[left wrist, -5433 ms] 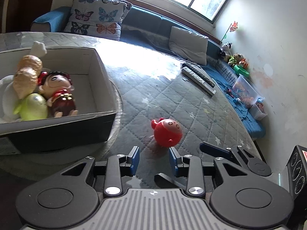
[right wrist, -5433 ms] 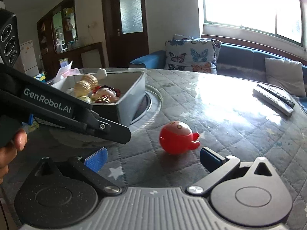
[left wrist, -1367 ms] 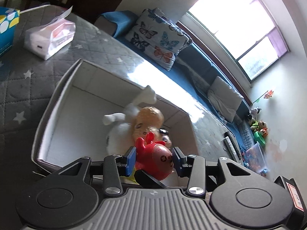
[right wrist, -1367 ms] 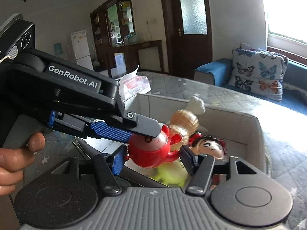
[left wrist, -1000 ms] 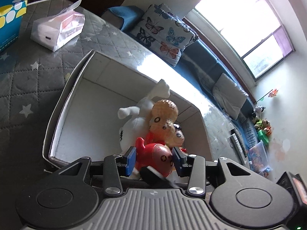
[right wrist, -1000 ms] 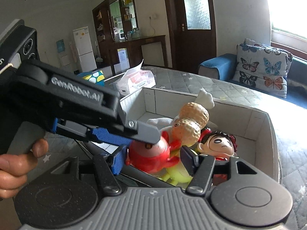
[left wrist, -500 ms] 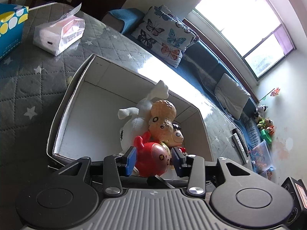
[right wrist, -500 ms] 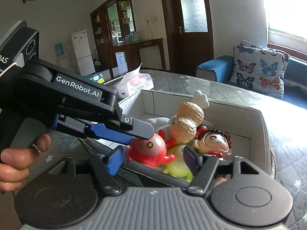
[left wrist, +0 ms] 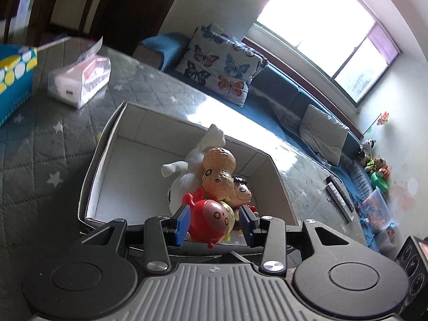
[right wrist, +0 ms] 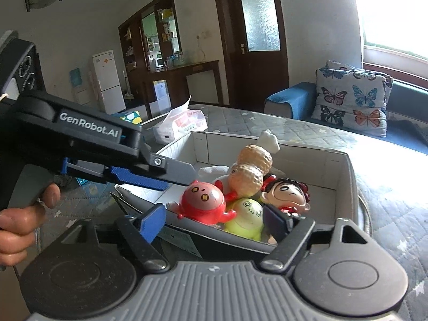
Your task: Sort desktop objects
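Five toys are counted in one box (right wrist: 345,176) on the bench (left wrist: 32,144). The red toy (right wrist: 202,200) lies at the near wall, face up. Left tool (left wrist: 214,220) is released around it; right tool (right wrist: 214,222) is opening, pads clear.

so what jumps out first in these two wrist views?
The red round toy, lying in the near corner of the open white box on a yellow-green figure, with a peanut figure piled behind it. The right gripper frames the red toy with its jaws opening, pads clear of it. The left gripper straddles it from the other side, its left pad close to it.
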Available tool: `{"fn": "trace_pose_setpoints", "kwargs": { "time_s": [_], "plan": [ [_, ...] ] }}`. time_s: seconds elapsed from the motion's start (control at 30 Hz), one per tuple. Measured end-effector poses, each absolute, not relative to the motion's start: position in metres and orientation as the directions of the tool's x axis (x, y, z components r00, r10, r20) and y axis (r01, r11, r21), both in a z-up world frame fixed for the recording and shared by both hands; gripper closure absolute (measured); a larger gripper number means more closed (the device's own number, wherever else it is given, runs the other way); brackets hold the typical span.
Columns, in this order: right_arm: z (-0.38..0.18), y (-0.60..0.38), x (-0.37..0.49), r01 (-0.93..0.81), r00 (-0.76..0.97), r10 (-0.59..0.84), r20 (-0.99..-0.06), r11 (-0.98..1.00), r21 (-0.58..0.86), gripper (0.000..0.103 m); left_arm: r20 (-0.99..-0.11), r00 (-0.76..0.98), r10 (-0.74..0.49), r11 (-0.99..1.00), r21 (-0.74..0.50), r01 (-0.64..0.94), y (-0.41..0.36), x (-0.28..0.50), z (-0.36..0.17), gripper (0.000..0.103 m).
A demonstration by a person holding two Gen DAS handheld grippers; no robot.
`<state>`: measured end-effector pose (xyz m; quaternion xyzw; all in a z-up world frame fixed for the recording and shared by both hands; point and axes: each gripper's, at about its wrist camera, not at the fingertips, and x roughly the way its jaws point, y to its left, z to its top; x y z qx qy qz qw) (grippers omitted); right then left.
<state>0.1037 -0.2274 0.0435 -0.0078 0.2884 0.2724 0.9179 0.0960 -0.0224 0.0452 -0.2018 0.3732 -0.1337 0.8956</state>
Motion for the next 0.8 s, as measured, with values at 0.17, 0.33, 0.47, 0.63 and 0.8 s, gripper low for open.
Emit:
{"fn": "trace_pose_setpoints", "kwargs": {
  "time_s": [0.17,0.33,0.47,0.63,0.8],
  "plan": [
    [0.046,-0.234,0.094,-0.482,0.698,0.48,-0.53,0.864,0.147,0.011,-0.588,0.72,-0.368,0.903,-0.411,0.126,-0.028,0.078,0.052,0.06],
    [0.047,-0.241,0.081,-0.468,0.708,0.469,-0.528,0.872,0.146,0.006,-0.578,0.735,-0.355,0.917,-0.367,0.155,-0.034,0.063,0.052,0.06],
    [0.046,-0.247,0.073,-0.457,0.713,0.46,-0.53,0.877,0.147,0.0,-0.583,0.734,-0.347,0.925,-0.342,0.166,-0.038,0.053,0.049,0.06],
    [0.043,-0.254,0.063,-0.445,0.715,0.449,-0.536,0.883,0.147,0.0,-0.587,0.738,-0.333,0.933,-0.317,0.17,-0.042,0.041,0.047,0.06],
    [0.04,-0.259,0.054,-0.428,0.715,0.44,-0.544,0.89,0.157,0.0,-0.595,0.746,-0.3,0.95,-0.258,0.177,-0.048,0.028,0.045,0.06]
  ]
}}
